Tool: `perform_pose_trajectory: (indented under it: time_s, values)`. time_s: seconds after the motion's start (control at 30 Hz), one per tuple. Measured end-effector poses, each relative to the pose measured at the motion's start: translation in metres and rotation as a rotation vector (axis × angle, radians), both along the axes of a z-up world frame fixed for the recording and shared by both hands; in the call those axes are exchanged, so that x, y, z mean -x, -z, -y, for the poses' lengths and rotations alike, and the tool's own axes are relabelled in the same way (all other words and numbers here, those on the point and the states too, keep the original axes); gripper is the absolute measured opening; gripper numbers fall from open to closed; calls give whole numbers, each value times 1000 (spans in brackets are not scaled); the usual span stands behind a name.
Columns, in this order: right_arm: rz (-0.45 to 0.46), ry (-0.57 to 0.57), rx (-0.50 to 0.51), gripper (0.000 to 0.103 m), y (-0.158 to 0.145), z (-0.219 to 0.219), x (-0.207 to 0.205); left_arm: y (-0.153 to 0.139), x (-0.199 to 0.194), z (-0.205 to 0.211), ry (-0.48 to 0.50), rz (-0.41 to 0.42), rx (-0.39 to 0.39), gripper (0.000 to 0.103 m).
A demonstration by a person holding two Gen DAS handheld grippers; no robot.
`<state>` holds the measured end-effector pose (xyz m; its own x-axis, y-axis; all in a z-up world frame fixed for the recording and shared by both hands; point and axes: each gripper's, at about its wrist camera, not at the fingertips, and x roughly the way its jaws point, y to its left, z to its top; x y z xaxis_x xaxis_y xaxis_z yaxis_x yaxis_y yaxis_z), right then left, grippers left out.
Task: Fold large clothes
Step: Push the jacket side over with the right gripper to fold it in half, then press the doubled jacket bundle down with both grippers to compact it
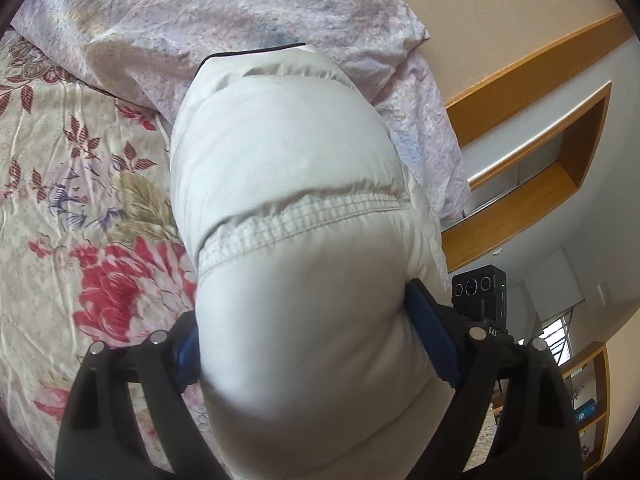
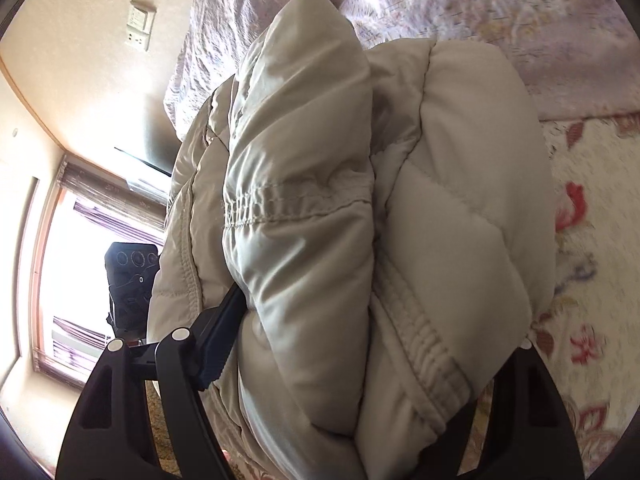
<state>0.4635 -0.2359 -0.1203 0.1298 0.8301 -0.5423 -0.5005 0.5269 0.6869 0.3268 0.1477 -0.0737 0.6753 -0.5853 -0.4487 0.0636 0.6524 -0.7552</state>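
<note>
A puffy off-white down jacket (image 1: 280,140) fills the left wrist view, bunched up and lifted over the flowered bed sheet (image 1: 80,200). My left gripper (image 1: 304,320) is shut on a thick fold of it, its blue pads (image 1: 436,340) pressing in from both sides. In the right wrist view the same jacket (image 2: 460,200) lies in stacked quilted folds with an elastic hem. My right gripper (image 2: 380,320) is shut on that bundle. Its left finger (image 2: 224,328) digs into the padding, and the jacket hides most of the right finger.
A lilac crumpled quilt (image 1: 200,12) lies at the head of the bed, also behind the jacket (image 2: 480,0). A wooden wall shelf (image 1: 540,152) and a bright window (image 2: 80,240) flank the bed. The other hand's black camera unit (image 1: 480,292) (image 2: 128,280) is close beside each gripper.
</note>
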Motion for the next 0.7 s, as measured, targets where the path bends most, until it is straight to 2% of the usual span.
perform_pose_trajectory:
  time_s: [0.07, 0.1, 0.17, 0.2, 0.27, 0.33, 0.4, 0.5, 0.57, 0.7]
  values:
    - [-26, 23, 30, 78, 17, -9, -8, 12, -7, -6, -15, -29, -27, 88]
    - [-38, 44, 23, 87, 25, -10, -11, 18, -8, -9, -24, -38, -33, 88]
    - [-60, 71, 11, 97, 36, -9, -13, 26, -8, -17, -35, -46, -20, 90]
    - [-60, 85, 15, 101, 39, -7, -12, 24, -7, -16, -34, -46, -38, 91]
    - [-59, 117, 36, 102, 38, 3, -6, 18, -4, -13, -35, -44, -102, 94]
    - [-33, 174, 71, 102, 25, 15, -2, 11, -4, -12, -41, -59, -128, 95]
    - [56, 266, 136, 102, 6, 35, 13, 1, 0, -14, -69, -56, -170, 95]
    - [244, 429, 215, 102, -30, 59, 39, -23, 12, -13, -165, -6, -346, 95]
    - [373, 430, 199, 100, -50, 55, 57, -39, 18, -4, -217, 32, -454, 96]
    - [622, 392, 259, 86, -66, 5, 86, -67, 11, 28, -218, 111, -552, 100]
